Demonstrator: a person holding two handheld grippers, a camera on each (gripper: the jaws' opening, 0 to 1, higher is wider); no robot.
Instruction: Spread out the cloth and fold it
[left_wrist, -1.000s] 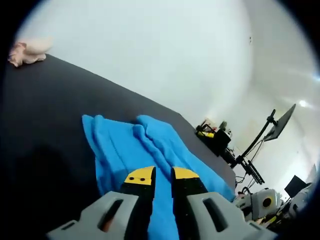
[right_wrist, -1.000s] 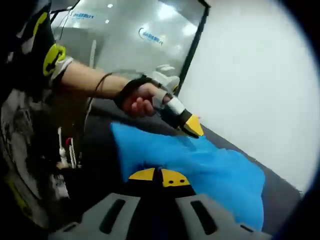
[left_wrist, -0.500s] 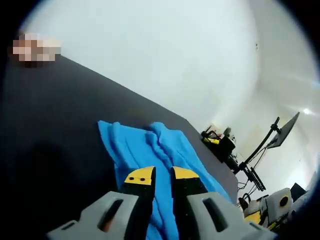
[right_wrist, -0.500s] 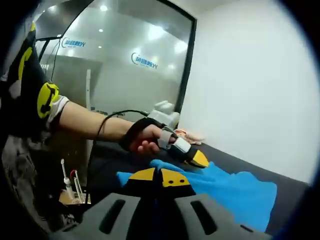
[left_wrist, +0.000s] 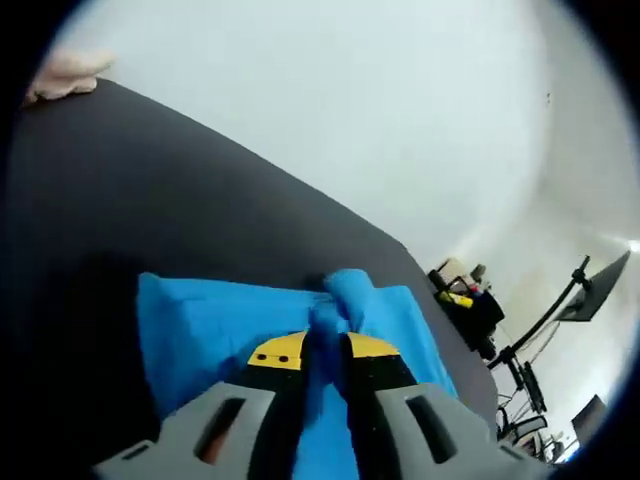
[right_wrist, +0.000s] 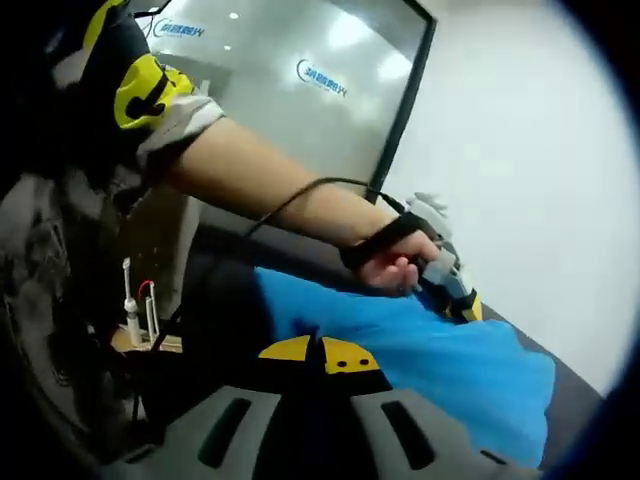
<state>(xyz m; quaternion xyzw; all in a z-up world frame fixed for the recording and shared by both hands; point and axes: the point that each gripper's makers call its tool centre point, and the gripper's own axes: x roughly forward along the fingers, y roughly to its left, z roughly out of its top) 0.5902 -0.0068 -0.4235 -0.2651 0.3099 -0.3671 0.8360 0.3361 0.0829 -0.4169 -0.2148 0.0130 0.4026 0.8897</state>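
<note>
A blue cloth (left_wrist: 250, 320) lies rumpled on a dark table (left_wrist: 150, 190). The left gripper (left_wrist: 325, 352) pinches a raised fold of it. The right gripper (right_wrist: 320, 352) is closed; whether it grips cloth is unclear. Blue lettering on the glass wall (right_wrist: 320, 75) is unreadable.

Left grey, yellow-tipped two-jaw tool (left_wrist: 324, 352): jaws nearly closed, pinching a ridge of blue cloth (left_wrist: 230, 325) between the tips. Right grey, yellow-tipped two-jaw tool (right_wrist: 321, 354): jaws pressed together. Bare forearm (right_wrist: 275, 195) extended, strapped hand (right_wrist: 392, 265) gripping the left tool's handle.
</note>
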